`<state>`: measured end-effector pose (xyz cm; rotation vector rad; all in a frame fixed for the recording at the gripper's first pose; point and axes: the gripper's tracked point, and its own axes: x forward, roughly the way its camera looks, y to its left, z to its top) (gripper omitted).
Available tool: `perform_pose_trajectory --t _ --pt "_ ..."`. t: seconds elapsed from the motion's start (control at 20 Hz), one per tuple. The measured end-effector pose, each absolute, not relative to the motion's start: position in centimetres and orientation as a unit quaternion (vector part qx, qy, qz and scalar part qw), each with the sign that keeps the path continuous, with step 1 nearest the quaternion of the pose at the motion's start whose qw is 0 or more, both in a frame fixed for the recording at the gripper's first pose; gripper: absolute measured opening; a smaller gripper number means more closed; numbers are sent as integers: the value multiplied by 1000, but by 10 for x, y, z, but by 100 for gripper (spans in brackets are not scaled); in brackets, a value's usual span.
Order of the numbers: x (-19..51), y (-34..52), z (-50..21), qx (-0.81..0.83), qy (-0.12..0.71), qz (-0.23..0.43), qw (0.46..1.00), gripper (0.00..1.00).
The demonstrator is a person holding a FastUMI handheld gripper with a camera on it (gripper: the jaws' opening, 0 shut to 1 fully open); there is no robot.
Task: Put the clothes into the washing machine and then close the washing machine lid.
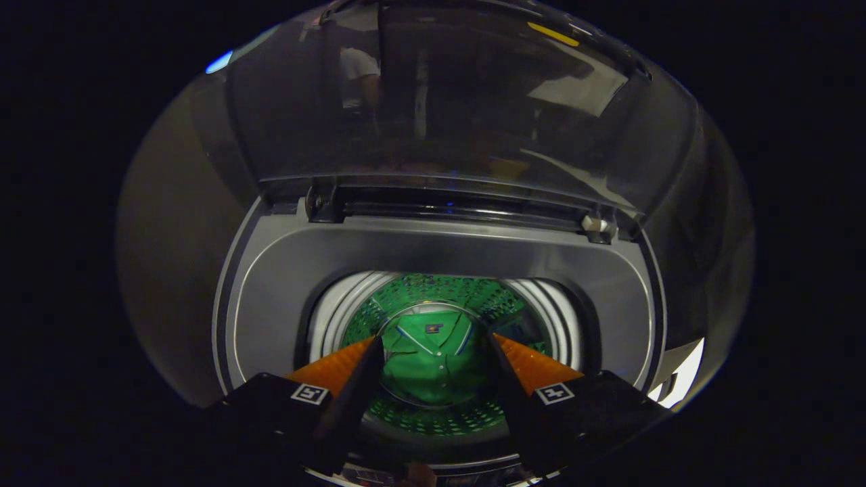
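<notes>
Looking down into the washing machine (433, 250) from above, w/ the gripper (433, 341) poised over the drum opening. Its fingers (338, 365) are spread wide apart, nothing held between them; the tips sit at the rim of the opening, one on each side.

Green shirt (433, 362) lies at the bottom of the drum (467, 291), well below the fingers and seen in the gap between them. It has a collar w/ light trim and a small dark badge on the chest. Shirt looks spread fairly flat, collar toward the far side of the drum. Drum wall around it is perforated and takes on a green tint; white ribbed ring sits at the drum's top on both sides.

Grey top panel (270, 297) of the machine frames the round opening. Beyond it, the lid (440, 101) stands up, open, hinged at the back: a dark hinge (323, 203) on one end, a pale small plastic piece (598, 226) on the other. Lid is dark, see-thru and glossy, w/ blurry reflections of the room in it; a yellow mark (553, 34) shows near its top edge. Can't tell more detail thru the glare.
</notes>
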<state>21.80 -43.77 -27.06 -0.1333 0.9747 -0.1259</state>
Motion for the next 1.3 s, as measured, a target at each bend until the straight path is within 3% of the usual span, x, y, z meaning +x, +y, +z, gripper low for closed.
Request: perform_pose_trajectory --t 0.65,1.3 --pt "224 -433 -179 -41 410 -76 908 98" --pt "282 -436 -26 -8 319 -86 944 98"
